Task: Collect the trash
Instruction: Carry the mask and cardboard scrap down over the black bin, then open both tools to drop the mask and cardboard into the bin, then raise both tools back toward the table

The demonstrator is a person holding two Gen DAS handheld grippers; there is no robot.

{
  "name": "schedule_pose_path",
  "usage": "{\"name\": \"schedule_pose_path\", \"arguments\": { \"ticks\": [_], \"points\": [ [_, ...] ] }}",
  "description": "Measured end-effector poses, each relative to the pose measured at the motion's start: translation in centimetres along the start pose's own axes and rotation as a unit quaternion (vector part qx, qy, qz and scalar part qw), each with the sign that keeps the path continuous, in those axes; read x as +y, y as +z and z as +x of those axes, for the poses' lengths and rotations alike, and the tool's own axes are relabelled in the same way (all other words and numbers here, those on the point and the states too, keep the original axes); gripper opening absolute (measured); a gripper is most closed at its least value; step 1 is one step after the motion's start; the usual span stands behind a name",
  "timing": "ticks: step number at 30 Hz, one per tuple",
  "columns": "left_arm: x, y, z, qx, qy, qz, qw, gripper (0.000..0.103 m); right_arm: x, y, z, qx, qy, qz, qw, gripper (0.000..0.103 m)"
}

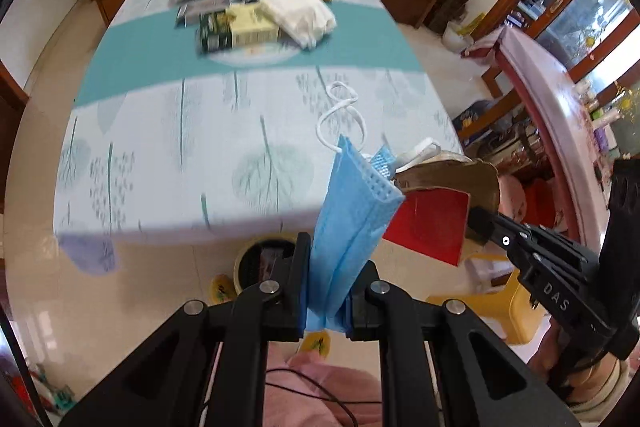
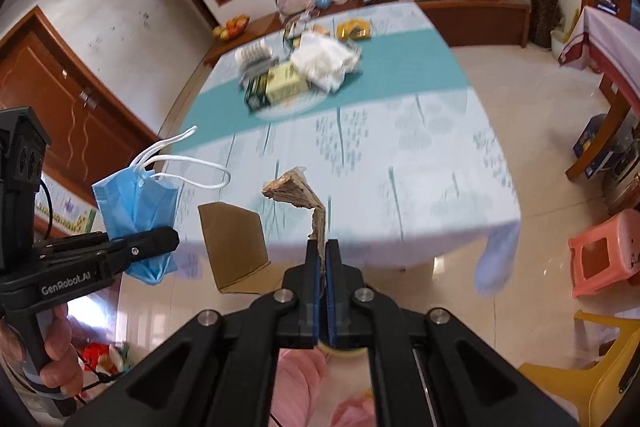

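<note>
Left gripper clamped on blue mask; right gripper clamped on torn cardboard, both held off the table edge. Only the left view shows a bin on the floor; only the right shows the hand.

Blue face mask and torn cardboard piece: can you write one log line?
left gripper: shut on blue face mask | right gripper: shut on torn cardboard piece | both off table

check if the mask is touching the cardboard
Cannot tell. In the left wrist view the mask overlaps the cardboard; in the right wrist view they look apart, though the cardboard's far part is hidden.
</note>
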State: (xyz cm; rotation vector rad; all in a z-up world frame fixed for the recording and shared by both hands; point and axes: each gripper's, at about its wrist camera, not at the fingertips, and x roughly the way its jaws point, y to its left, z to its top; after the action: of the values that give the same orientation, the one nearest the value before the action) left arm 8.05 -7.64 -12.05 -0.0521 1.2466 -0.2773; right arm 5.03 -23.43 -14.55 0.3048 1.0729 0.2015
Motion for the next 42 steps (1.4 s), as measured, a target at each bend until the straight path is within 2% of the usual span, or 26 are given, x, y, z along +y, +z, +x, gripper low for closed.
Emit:
{"name": "schedule_pose_path", "arguments": {
  "ticks": [4,8,11,15,19,25,28,34,35,36,37,38,39,42],
  "points": [
    [-0.1,-2.6,0.8,0.023,0.012,0.007,0.9996,0.011,-0.6,-2.9,1.2,0.029,0.008,0.02,0.999,0.003],
    [0.4,-5.0,3.4,0.056,0.013,0.005,0.9983,0.011,-1.1,-5.6,3.8,0.064,0.007,0.034,0.997,0.003],
    [1.0,-7.0,7.0,0.089,0.009,0.002,0.996,0.011,-1.7,-7.7,6.6,0.095,-0.005,0.048,0.994,0.003],
    [2.4,-9.4,13.2,0.132,0.022,0.001,0.991,0.011,-3.3,-11.1,11.7,0.136,-0.021,0.083,0.987,0.003],
    [4.2,-11.7,20.5,0.162,0.037,0.003,0.9861,0.012,-5.7,-14.7,18.0,0.176,-0.038,0.139,0.974,0.003],
    [6.4,-13.4,29.5,0.18,0.052,0.007,0.9823,0.013,-8.0,-18.5,26.7,0.204,-0.056,0.19,0.959,0.003],
    [7.3,-14.1,33.4,0.177,0.059,0.014,0.9824,0.019,-8.5,-19.8,30.3,0.213,-0.057,0.2,0.955,0.003],
    [8.8,-14.6,38.3,0.18,0.075,0.036,0.9802,0.035,-9.0,-22.0,35.9,0.243,-0.06,0.214,0.944,0.007],
    [9.0,-14.7,38.9,0.181,0.079,0.043,0.9794,0.044,-9.2,-22.3,36.5,0.246,-0.054,0.222,0.942,0.011],
    [9.1,-14.7,39.3,0.181,0.084,0.049,0.9787,0.054,-9.3,-22.6,36.8,0.245,-0.049,0.229,0.941,0.019],
    [9.4,-14.7,39.6,0.181,0.086,0.054,0.9781,0.059,-9.4,-22.8,37.1,0.242,-0.043,0.238,0.94,0.026],
    [9.6,-14.7,39.8,0.182,0.088,0.057,0.9777,0.065,-9.4,-22.9,37.2,0.238,-0.039,0.243,0.939,0.043],
    [9.8,-14.7,39.9,0.183,0.089,0.059,0.9773,0.067,-9.5,-23.1,37.2,0.236,-0.039,0.248,0.939,0.052],
    [10.6,-14.4,40.1,0.187,0.095,0.057,0.9762,0.07,-9.6,-23.3,37.0,0.231,-0.037,0.259,0.937,0.052]
  ]
}}
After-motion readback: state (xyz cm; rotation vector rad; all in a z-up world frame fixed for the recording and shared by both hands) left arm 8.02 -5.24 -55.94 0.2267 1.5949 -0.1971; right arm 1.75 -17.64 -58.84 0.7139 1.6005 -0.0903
